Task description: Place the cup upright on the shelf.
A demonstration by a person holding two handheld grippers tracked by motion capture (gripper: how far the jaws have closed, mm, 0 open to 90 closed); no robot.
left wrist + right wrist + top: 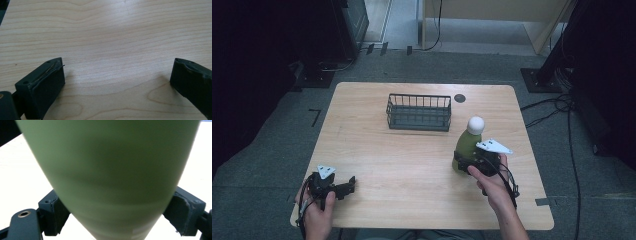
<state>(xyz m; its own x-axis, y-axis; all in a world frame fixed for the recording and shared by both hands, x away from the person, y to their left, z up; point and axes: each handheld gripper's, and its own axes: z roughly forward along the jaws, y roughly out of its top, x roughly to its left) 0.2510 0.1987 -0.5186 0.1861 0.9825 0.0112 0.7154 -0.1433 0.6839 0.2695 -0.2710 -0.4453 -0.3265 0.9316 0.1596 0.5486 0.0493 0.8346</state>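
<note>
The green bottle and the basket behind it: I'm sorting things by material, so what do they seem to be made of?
The green bottle looks like smooth matte plastic, though coated metal is possible: its colour is even and it has no sharp glints. Its white cap is likely plastic too. The basket looks like dark-coated metal wire, judging by its thin upright bars and open sides. The table shows a pale wood grain, perhaps a laminate.

We see a wood table [412,165] on grey carpet [272,145]. Dark wire basket [418,112] sits upright near the far edge, about mid-width. Small dark disc [460,98] just right of it, closer to the far edge, apart from the basket. Cables [552,106] trail on the carpet off the right edge. Dark stand base [539,80] beyond the far right corner.
</note>
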